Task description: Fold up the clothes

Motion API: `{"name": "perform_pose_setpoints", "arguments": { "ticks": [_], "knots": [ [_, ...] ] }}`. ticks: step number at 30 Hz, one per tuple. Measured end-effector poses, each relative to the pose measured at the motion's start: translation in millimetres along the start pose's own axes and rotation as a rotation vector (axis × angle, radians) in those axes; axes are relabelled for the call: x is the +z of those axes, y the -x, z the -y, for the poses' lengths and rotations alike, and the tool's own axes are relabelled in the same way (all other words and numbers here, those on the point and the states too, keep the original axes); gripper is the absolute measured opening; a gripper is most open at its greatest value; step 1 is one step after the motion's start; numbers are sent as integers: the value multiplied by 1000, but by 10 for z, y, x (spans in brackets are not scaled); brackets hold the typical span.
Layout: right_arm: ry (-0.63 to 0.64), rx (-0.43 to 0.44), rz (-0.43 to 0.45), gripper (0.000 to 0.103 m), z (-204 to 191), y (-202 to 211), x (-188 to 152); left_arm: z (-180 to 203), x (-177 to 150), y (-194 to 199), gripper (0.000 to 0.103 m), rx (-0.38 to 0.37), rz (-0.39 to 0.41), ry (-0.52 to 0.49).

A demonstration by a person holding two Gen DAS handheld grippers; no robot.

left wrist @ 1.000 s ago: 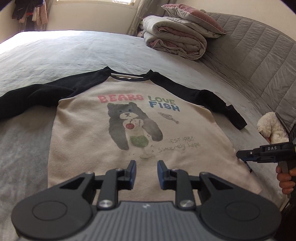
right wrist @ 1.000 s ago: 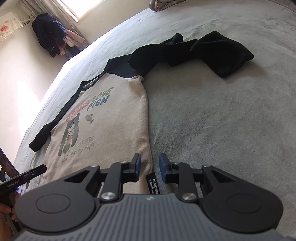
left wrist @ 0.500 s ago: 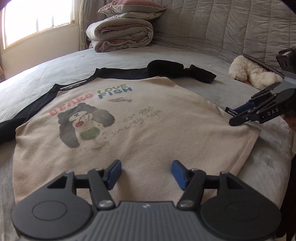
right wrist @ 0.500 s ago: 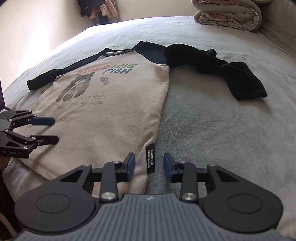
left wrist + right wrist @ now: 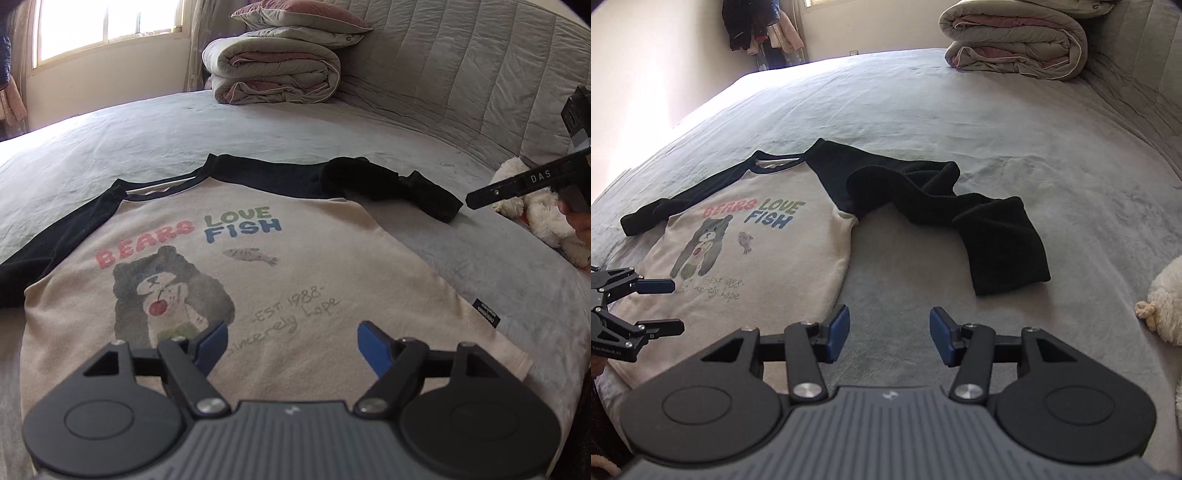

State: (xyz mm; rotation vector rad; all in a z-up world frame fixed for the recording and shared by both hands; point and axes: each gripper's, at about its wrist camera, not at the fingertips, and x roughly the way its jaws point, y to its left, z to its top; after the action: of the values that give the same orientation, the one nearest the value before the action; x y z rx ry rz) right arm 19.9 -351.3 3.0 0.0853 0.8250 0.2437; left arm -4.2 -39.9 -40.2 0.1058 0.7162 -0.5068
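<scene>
The shirt [image 5: 258, 266] lies flat, print up, on the grey bed [image 5: 923, 110]: cream body, black sleeves, a bear. Its left sleeve end is cut off in the left wrist view; the right one shows it. Left gripper [image 5: 291, 341] and right gripper [image 5: 889, 334] are spreading wider, with nothing pinched.

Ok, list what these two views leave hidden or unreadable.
- Shirt hem: left wrist view, covered by the left claw, whose jaws are opening over the cloth.
- Side label: print too small.
- Plush toy: right wrist view, cut off by the edge.
- Right claw: opening, nothing between its jaws.
</scene>
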Motion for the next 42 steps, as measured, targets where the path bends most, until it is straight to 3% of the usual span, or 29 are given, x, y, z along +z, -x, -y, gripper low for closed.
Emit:
{"name": "perform_pose_setpoints", "arguments": {
  "ticks": [5, 8, 12, 17, 19, 21, 25, 27, 29, 33, 36, 38, 40, 42],
  "knots": [
    [-106, -35, 55, 53, 589, -323, 313, 69, 381, -372, 78, 85, -4, 22],
    [-155, -45, 57, 53, 905, -556, 422, 156, 639, -616, 78, 88, 11, 15],
    [-217, 19, 82, 52, 1257, -787, 579, 404, 997, -914, 74, 99, 62, -5],
    [-278, 76, 174, 52, 1530, -930, 586, 871, 1209, -1149, 71, 3, 93, 39],
    [-308, 128, 208, 52, 1616, -947, 455, 1112, 1238, -1314, 69, -15, 83, -17],
    [-318, 173, 144, 48, 1704, -1013, 416, 1304, 1278, -1498, 65, -7, 72, -95],
    [-377, 220, 187, 52, 1898, -799, 364, 1516, 1427, -1838, 57, 14, 19, -143],
    [-380, 253, 181, 52, 1956, -712, 342, 1577, 1503, -1949, 55, 5, -24, -129],
    [-366, 271, 157, 52, 1955, -646, 313, 1638, 1578, -2060, 42, -4, -68, -115],
    [-279, 245, 129, 52, 1880, -558, 259, 1749, 1702, -2230, 42, -9, -132, -108],
    [-295, 236, 122, 52, 1914, -596, 247, 1764, 1766, -2329, 39, -19, -188, -47],
    [-304, 236, 118, 52, 1940, -610, 245, 1749, 1798, -2378, 9, -36, -228, 9],
    [-306, 235, 119, 52, 1973, -605, 234, 1729, 1827, -2388, 6, -44, -249, 73],
    [-313, 244, 124, 52, 2004, -601, 238, 1680, 1839, -2235, 6, -27, -197, 158]
  ]
}}
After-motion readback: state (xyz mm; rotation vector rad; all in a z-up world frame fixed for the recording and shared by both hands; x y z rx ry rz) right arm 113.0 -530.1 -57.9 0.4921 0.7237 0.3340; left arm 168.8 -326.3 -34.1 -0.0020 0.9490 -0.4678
